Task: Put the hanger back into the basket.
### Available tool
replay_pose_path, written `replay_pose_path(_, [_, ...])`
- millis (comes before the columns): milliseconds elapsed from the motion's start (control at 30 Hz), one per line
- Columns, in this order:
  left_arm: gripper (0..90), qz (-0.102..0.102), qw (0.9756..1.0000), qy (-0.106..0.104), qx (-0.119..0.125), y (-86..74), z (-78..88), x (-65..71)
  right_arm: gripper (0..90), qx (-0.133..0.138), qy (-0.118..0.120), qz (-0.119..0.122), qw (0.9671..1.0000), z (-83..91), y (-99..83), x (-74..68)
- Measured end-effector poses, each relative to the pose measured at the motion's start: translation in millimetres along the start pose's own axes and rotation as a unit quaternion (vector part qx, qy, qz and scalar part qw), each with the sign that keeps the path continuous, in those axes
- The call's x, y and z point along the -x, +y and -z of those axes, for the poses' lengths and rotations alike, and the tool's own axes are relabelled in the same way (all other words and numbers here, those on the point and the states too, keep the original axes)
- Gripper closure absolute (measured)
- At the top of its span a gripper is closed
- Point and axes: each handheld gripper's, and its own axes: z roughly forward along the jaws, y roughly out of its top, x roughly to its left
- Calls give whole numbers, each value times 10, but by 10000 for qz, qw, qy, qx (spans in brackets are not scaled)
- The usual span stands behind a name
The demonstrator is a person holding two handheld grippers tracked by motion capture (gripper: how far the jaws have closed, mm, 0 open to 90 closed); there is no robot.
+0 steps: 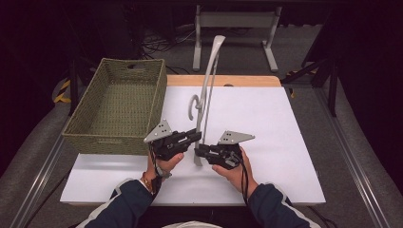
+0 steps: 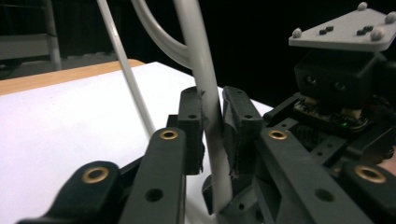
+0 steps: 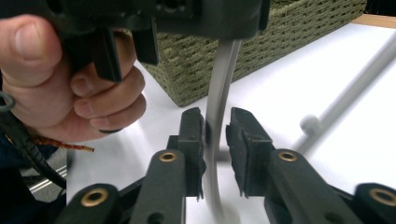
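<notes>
White plastic hanger (image 1: 205,92), thin curved arm with hook, stands nearly upright on the desk (image 1: 285,142), rising between my two hands. My left hand-held gripper (image 1: 196,135) is clamped on its arm. My right hand-held gripper (image 1: 197,151), just below, straddles it; pads look slightly off. Both point inward, roughly level.

No readable text, label, brand, number or sign anywhere in these views.
</notes>
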Motion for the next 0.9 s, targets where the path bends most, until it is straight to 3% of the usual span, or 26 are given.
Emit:
replay_pose_path(67, [821,-71,9999,-29,-65,7,-11,19,751,-57,7,179,9998,40,-5,-14])
replay_pose_path(133, [821,-176,9998,40,-116,12,-21,39,672,-125,-56,356,9993,86,-9,-25])
replay_pose_path(300, [822,-158,9998,62,-144,22,-26,22,600,-298,-109,629,9975,244,-74,-27])
replay_pose_path(433, [822,-272,9995,115,-104,72,-3,31,469,-444,-495,858,9941,478,-165,15])
replay_pose_path(600, [823,-530,9982,274,-16,203,71,62,385,-539,-897,588,9928,671,-256,153])
replay_pose_path(700, [823,-597,9973,424,91,315,164,57,359,-582,-1108,599,9903,743,-295,229])
replay_pose_path(867, [823,-850,9939,651,279,479,302,56,323,-483,-1357,390,9888,813,-278,349])
replay_pose_path(900, [823,-884,9934,658,309,509,330,55,294,-495,-1453,409,9873,818,-275,369])
